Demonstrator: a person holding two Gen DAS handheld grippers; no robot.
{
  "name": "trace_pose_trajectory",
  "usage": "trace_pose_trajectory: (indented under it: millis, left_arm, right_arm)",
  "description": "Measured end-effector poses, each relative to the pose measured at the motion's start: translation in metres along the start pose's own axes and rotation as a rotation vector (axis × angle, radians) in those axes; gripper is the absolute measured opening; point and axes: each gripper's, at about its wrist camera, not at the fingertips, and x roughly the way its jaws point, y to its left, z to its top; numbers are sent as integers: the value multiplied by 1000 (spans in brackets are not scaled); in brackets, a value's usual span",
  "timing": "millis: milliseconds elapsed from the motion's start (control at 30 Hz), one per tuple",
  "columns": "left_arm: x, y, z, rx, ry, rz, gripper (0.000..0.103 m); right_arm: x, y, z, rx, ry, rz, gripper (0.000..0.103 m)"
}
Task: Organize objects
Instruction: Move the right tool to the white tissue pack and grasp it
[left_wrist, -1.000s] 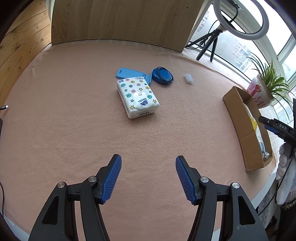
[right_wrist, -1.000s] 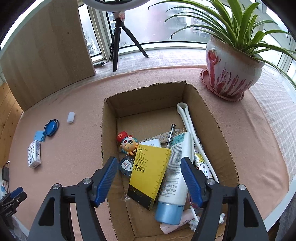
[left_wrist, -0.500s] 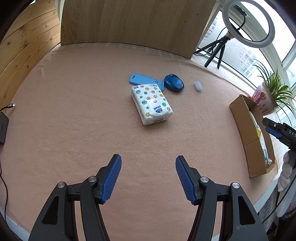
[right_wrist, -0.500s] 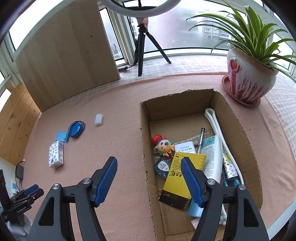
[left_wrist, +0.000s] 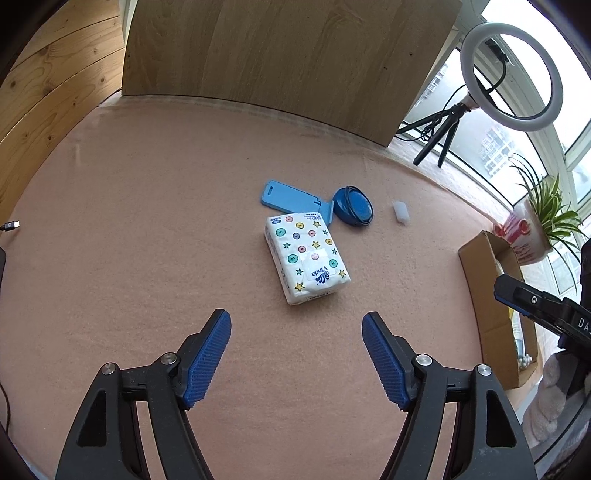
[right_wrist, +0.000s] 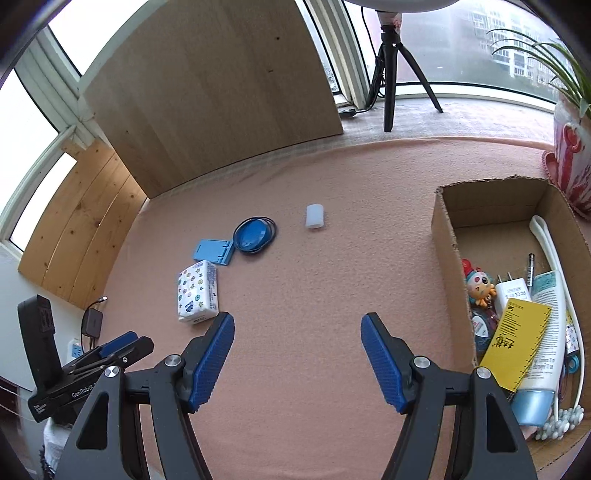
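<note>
On the pink felt table cover, the left gripper hangs over bare cloth, its jaws opening with nothing between them. Just beyond lies the white star-and-button tissue pack, its far end touching a flat light-blue plastic phone stand; right of that sit a round dark-blue disc and a small translucent white cap (well apart from the rest). The right gripper stands wide and empty. Far right, the brown cardboard box holds a yellow ruler and a white tube.
</note>
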Motion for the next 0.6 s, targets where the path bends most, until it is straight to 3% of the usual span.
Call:
trace_pose_trajectory:
  millis: [467, 600]
  left_arm:
    - [42, 4, 25, 8, 25, -40, 76]
    - [50, 6, 29, 8, 35, -54, 76]
  right_arm:
    - [70, 43, 25, 44, 139, 191, 67]
    - [92, 56, 30, 23, 176, 207, 62]
